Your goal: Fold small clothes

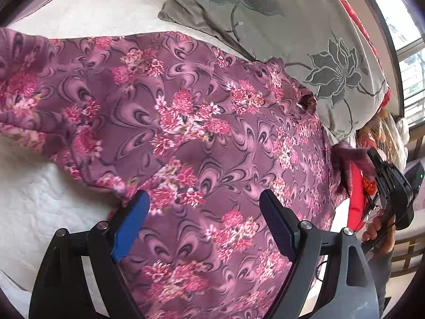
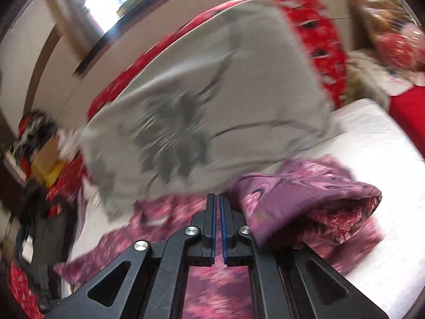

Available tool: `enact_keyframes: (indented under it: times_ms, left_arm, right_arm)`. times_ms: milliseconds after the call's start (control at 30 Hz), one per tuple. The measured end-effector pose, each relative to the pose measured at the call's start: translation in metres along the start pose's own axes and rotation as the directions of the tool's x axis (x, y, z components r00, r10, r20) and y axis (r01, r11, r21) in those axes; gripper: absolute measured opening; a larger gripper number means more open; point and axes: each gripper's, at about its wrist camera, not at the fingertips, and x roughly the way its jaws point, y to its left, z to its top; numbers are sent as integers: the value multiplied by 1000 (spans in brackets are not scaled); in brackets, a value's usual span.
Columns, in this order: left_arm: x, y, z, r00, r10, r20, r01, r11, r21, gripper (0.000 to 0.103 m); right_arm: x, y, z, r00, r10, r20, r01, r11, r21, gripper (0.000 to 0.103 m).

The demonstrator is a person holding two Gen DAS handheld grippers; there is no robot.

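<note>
A purple garment with pink flowers (image 1: 186, 122) lies spread on the white quilted bed (image 1: 39, 199). My left gripper (image 1: 204, 212) is open above its near part, blue-padded fingers (image 1: 130, 226) wide apart and empty. In the left wrist view my right gripper (image 1: 390, 186) is at the garment's right edge, where a corner of cloth is lifted. In the blurred right wrist view my right gripper (image 2: 217, 212) has its jaws nearly together over the garment (image 2: 305, 202), whose sleeve end is folded up to the right. I cannot tell whether cloth is pinched.
A grey pillow with dark flowers (image 1: 279, 32) lies along the far side of the garment, also in the right wrist view (image 2: 202, 101). A red patterned blanket (image 2: 318, 34) lies behind it. Clutter (image 2: 39, 146) is at the left beside the bed. A window (image 1: 409, 53) is at the right.
</note>
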Motion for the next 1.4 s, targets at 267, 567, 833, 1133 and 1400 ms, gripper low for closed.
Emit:
enact_keyframes:
  times_ms: [267,567,833,1133,1400]
  left_arm:
    - [-9,8,-4,1000,-17,2,17,1000,4,85]
    - [6,9,-3,1000,9,-5,-9,1000,12,85]
    - [21,2,-6,998,65,-6,-65,996,62,85]
    - [4,11,0,1000,-18,-19,18,1000,0,85]
    - [-47,26,0,997,-50,62,50,999,-1,85]
  right_arm:
    - [43,91,-50,984,79,-158,-98,989,-113,4]
    - [4,-11,-53,993,-92,-68,103,977,185,17]
    - [2,-80,-53,986,-136,-101,161,935,317,56]
    - [9,-8,-53,998,3,-60,7,988,153,6]
    - [33,105,-72,972,173,-161,-175,985,6,6]
